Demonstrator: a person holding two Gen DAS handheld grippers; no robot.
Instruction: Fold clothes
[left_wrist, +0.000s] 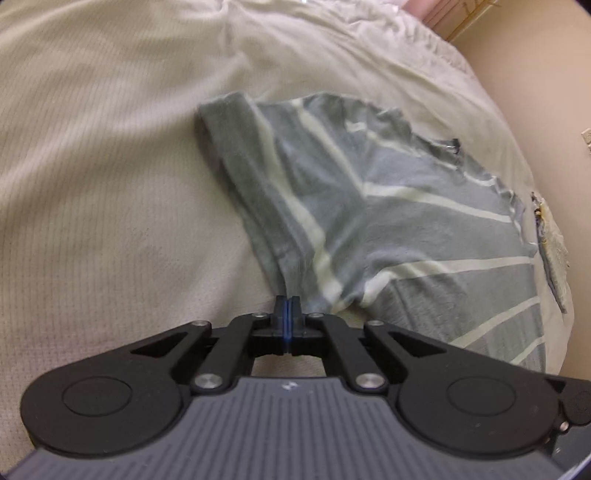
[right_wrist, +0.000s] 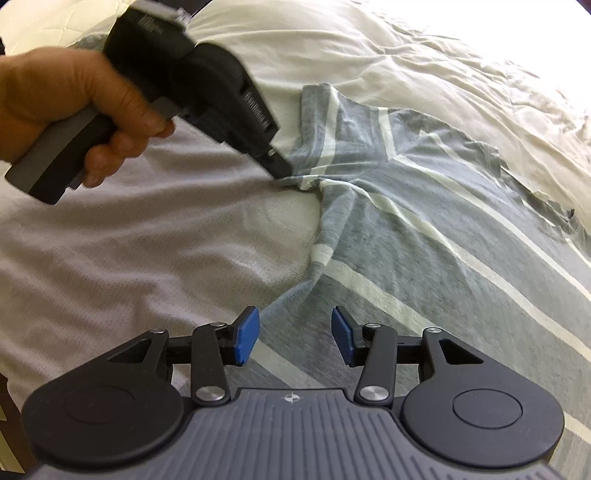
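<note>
Left hand-held gripper (left_wrist: 287, 300) pinches striped shirt (left_wrist: 388, 221) edge on bed (left_wrist: 110, 147); right hand-held gripper (right_wrist: 295, 334) spread open, hovering above the shirt at 6 o'clock.

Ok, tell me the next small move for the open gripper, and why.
Probably close the right gripper on the side edge of the grey T-shirt with pale stripes. Its jaws stand open with that edge just ahead of them, while the left gripper is already shut on the fabric by the sleeve, so both could then lift the side over.

Rumpled cream bedspread (left_wrist: 110, 184), beige wall (left_wrist: 546, 92) beside
</note>
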